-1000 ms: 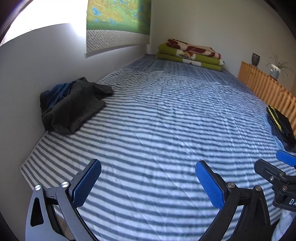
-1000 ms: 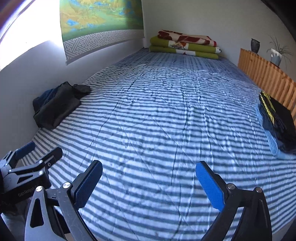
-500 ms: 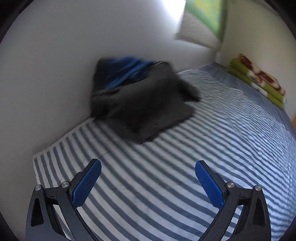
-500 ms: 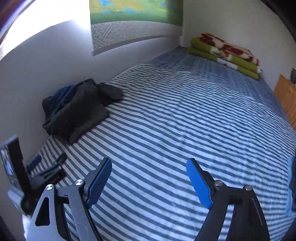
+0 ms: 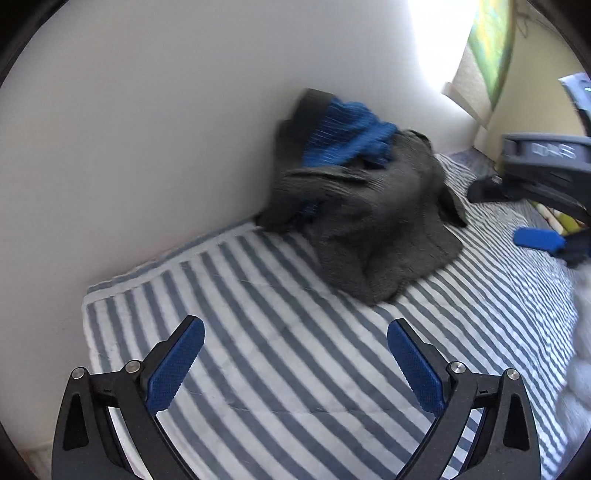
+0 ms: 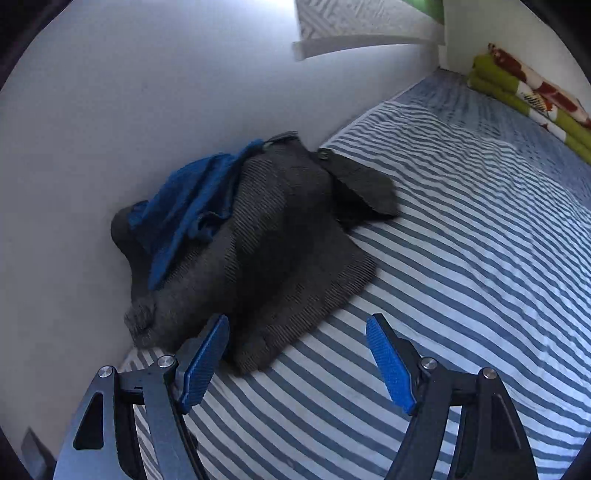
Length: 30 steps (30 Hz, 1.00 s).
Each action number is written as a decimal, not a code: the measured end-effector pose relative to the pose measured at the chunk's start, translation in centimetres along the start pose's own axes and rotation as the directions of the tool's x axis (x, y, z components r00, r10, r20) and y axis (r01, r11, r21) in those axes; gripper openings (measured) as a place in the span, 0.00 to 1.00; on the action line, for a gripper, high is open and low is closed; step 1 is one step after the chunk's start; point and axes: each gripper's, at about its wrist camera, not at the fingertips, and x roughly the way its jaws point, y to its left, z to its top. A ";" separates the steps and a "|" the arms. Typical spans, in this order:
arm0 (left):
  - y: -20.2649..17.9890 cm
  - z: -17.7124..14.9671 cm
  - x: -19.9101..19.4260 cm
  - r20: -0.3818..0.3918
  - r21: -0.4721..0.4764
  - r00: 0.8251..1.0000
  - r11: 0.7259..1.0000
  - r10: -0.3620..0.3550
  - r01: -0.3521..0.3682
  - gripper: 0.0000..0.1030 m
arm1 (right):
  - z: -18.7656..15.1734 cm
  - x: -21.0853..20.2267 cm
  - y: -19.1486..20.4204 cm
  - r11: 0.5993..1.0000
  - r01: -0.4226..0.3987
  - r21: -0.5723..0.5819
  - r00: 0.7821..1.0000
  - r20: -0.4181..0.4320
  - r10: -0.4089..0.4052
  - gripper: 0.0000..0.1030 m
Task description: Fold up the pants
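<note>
- A bed (image 5: 295, 369) covered in a blue-and-white striped sheet fills the room's floor space, its long side pressed against a plain white wall (image 5: 147, 129).
- The pants (image 6: 266, 236), a dark grey ribbed garment, lie crumpled in a heap on the bed, pushed up against the wall near the bed's corner.
- A blue garment (image 6: 188, 206) is tangled into the heap, lying on top of the pants on the wall side; whether it is a separate piece or a lining cannot be told.
- One grey flap (image 6: 358, 184) of the heap spreads out over the sheet, away from the wall.
- The left gripper (image 5: 295, 365) hovers over bare striped sheet just short of the pants, its blue-padded fingers (image 5: 177, 365) wide apart and holding nothing.
- The right gripper (image 6: 297, 363) is close over the near edge of the pants, its jaws apart and empty; its left pad (image 6: 205, 363) overlaps the hem of the grey cloth in the view, though contact cannot be told.
- In the left wrist view the right gripper shows at the right edge beyond the pants, blurred.
- A folded green and red patterned blanket (image 6: 532, 99) lies at the far end of the bed, well apart from the pants.
- A wall hanging (image 6: 365, 26) with a patterned border hangs on the wall beyond the pants.
</note>
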 end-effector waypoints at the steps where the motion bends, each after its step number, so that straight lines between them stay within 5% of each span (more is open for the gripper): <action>1: 0.4 0.2 0.1 0.003 -0.017 1.000 1.000 0.004 -0.004 0.98 | 0.5 0.7 0.7 1.000 0.002 0.003 1.000 0.012 -0.002 0.71; 5: 2.9 1.3 -0.7 0.031 -0.102 0.999 0.995 0.014 -0.011 0.98 | 2.3 3.9 2.8 1.000 -0.004 0.019 0.999 -0.035 0.005 0.72; 12: 3.2 1.2 -0.5 0.016 -0.098 1.000 0.995 -0.005 0.006 0.98 | 2.0 8.7 3.3 0.990 -0.043 0.132 0.983 -0.169 0.065 0.68; 13: 3.1 1.1 -0.4 0.017 -0.091 1.000 0.996 0.001 0.000 0.98 | 1.8 8.8 3.1 0.986 -0.080 0.148 0.980 -0.169 0.105 0.40; 15: 3.0 1.1 -0.2 0.009 -0.091 1.000 0.996 0.001 0.000 0.98 | 1.4 8.9 2.9 0.974 -0.152 0.166 0.963 -0.196 0.183 0.07; 22: 1.5 0.6 0.6 -0.025 -0.062 0.999 0.997 -0.041 0.039 0.98 | 0.8 5.1 4.3 0.999 -0.050 -0.002 0.991 -0.122 0.049 0.04; 24: 1.1 0.5 0.4 -0.019 -0.053 0.999 0.998 -0.038 0.037 0.98 | 0.4 4.5 3.7 0.993 -0.110 0.047 0.984 -0.132 0.115 0.04; 27: 1.0 0.4 0.4 -0.021 -0.058 0.999 0.998 -0.041 0.039 0.98 | -0.5 2.8 4.5 0.998 0.009 -0.063 0.998 -0.068 -0.013 0.04; 30: 0.8 0.3 0.6 -0.024 -0.042 0.999 0.999 -0.034 0.033 0.98 | -1.4 1.9 4.1 0.995 0.038 -0.094 0.997 -0.063 -0.044 0.03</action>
